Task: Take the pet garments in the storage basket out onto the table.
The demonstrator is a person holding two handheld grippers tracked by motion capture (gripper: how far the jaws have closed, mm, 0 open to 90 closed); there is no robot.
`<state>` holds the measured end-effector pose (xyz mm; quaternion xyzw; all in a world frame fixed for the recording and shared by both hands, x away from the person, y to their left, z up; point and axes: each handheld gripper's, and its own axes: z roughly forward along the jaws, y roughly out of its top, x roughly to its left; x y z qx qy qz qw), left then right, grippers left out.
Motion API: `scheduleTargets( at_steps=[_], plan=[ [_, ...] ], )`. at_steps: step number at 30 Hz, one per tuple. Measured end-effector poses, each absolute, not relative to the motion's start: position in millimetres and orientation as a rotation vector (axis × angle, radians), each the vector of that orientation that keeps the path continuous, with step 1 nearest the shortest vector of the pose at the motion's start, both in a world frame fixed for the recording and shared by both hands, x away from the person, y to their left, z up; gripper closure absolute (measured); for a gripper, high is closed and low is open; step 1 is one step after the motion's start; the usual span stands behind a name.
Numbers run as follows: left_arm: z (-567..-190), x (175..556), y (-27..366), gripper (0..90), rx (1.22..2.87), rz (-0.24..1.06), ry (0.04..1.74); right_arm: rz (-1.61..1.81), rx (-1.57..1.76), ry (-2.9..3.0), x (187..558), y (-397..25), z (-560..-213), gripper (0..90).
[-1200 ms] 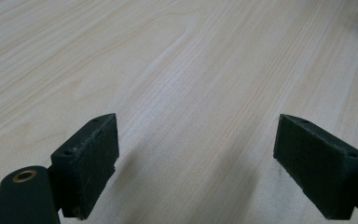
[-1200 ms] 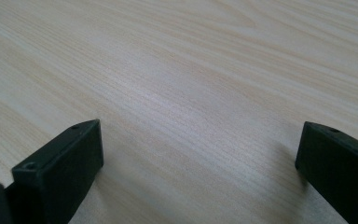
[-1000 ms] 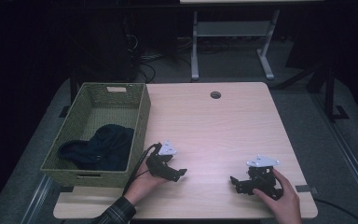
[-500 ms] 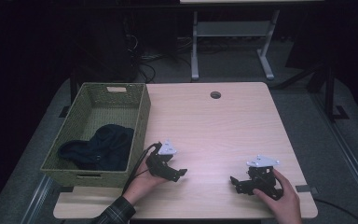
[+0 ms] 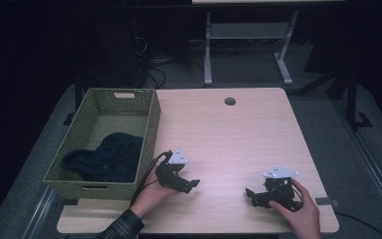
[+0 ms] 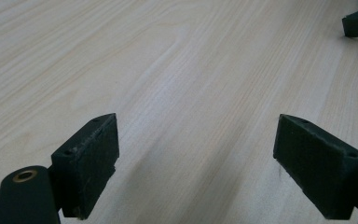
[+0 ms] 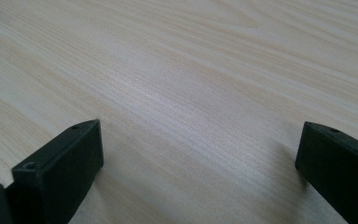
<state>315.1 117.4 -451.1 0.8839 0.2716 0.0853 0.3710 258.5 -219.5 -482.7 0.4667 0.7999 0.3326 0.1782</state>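
Nothing has shifted since the earlier frames; left gripper (image 5: 178, 180) and right gripper (image 5: 266, 195) rest low on the near table (image 5: 229, 139), jaws wide apart, holding nothing; dark garment (image 5: 107, 157) lies in the wicker basket (image 5: 151, 119), far left, its wall between garment and left gripper.

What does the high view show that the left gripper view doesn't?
High view: a green basket on the table's left side, dark cloth inside it, both hands, and the whole left tool and right tool. Left gripper view: its own jaws close up, spread wide with nothing between them. Both: the pale wooden table and the open left tool.
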Motion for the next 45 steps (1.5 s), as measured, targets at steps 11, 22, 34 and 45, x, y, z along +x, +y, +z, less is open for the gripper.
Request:
scheduleTargets(
  at_steps=[11, 22, 34, 45],
  plan=[
    [-444.6, 315.4, 118.7, 13.8, 2.254, 0.226, 0.691, 0.941, 1.321, 2.262, 258.5, -219.3, -482.7, 0.4],
    [-438.3, 315.7, 118.3, 13.8, 2.252, 0.213, 0.682, 0.941, 1.320, 2.263, 258.5, -219.4, -482.8, 0.4],
    [-431.0, 315.2, 119.0, 13.9, 2.247, 0.213, 0.681, 0.941, 1.319, 2.263, 258.6, -219.4, -482.8, 0.4],
    [-422.5, 315.4, 119.6, 13.9, 2.234, 0.209, 0.687, 0.941, 1.319, 2.262, 258.6, -219.3, -482.8, 0.4]
  ],
)
